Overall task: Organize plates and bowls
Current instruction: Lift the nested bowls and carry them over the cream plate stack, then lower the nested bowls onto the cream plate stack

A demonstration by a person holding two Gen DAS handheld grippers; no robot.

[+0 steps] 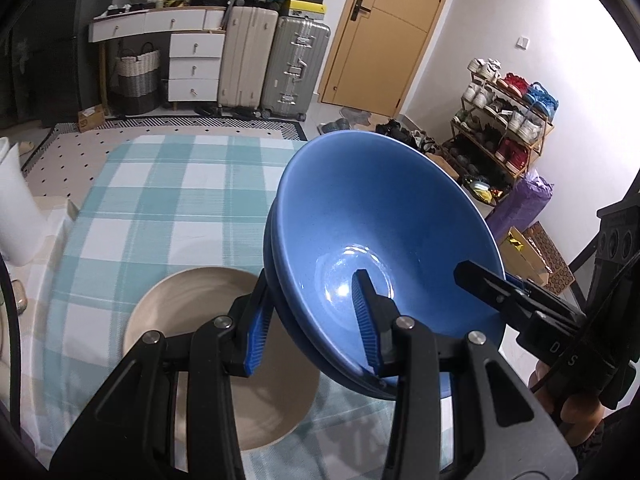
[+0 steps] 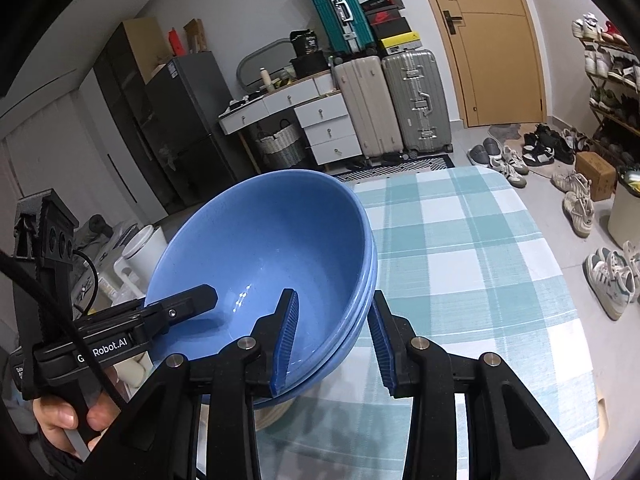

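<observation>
Left wrist view only: beige plate (image 1: pixel 192 320), round, matte, lying flat on the checked tablecloth (image 1: pixel 168 200) beneath the raised bowls; shoe rack (image 1: pixel 508 120) at far right. Right wrist view only: dark refrigerator (image 2: pixel 176 128) at left, loose shoes (image 2: pixel 576 204) on the floor past the table's right edge.

Blue bowls (image 1: pixel 380 232), a nested stack, glossy inside, wide conical walls, held tilted above the table.

Left gripper (image 1: pixel 316 332): jaws part-closed, clamped across the stack's rim, one ribbed blue pad outside, one inside.

Right gripper (image 2: pixel 336 340): jaws likewise narrowed on the opposite rim of the blue bowls (image 2: pixel 264 264), pads either side of the wall. A hand (image 2: pixel 60 416) grips the other handle at lower left.

Tablecloth (image 2: pixel 460 264): woven teal-and-white check, bare to its rounded far edge; suitcases (image 2: pixel 392 104) stand well beyond.
</observation>
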